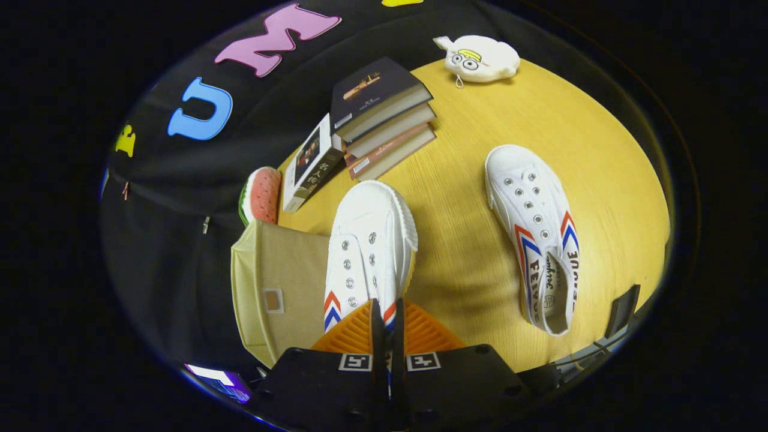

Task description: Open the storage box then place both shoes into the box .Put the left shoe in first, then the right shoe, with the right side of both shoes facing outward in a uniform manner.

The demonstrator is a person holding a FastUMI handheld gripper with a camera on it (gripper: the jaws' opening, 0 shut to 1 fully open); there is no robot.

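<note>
The gripper (387, 327) has its two fingers (377, 324) drawn almost together, standing side by side as thin upright blades with only a narrow slit between them. They pinch the rear part of a white shoe (369, 252), which sticks out forward from between them, toe pointing away. The gripper body sits directly behind and below the fingers.

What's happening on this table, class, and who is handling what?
A person's handheld claw is shut on the collar of one white shoe, holding it beside the beige storage box. The second shoe lies on the yellow table. Stacked books sit beyond them.
</note>
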